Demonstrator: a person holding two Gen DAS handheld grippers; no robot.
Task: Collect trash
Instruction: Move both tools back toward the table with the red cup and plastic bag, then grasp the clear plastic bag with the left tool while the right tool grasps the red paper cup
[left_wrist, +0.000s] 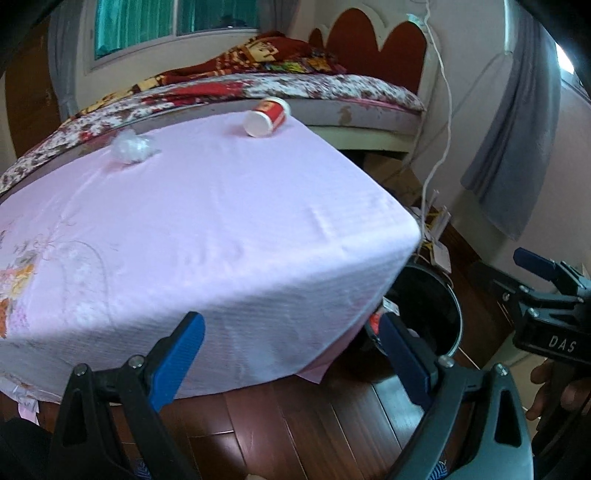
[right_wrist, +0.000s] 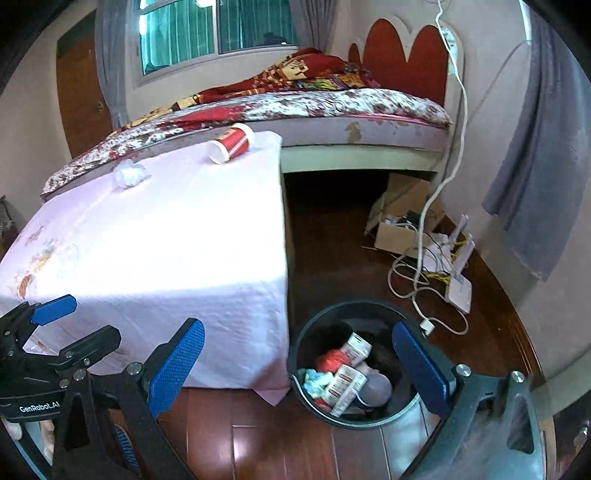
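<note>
A red paper cup (left_wrist: 266, 117) (right_wrist: 232, 146) lies on its side at the far edge of the pink-clothed table (left_wrist: 221, 229) (right_wrist: 166, 240). A crumpled white wad (left_wrist: 133, 147) (right_wrist: 128, 173) sits to its left. A black bin (left_wrist: 436, 306) (right_wrist: 369, 304) stands on the floor by the table's right corner, holding cartons and other trash. My left gripper (left_wrist: 291, 350) (right_wrist: 74, 323) is open and empty at the table's near edge. Over the bin hangs my right gripper (right_wrist: 299, 365) (left_wrist: 517, 273), open with nothing between its fingers.
A bed (right_wrist: 332, 107) with a floral cover stands behind the table. On the wooden floor (right_wrist: 332, 240) to the right are a cardboard box (right_wrist: 399, 225), white cables (right_wrist: 413, 273) and a white router (right_wrist: 460, 288). A grey curtain (right_wrist: 535, 184) hangs at the right wall.
</note>
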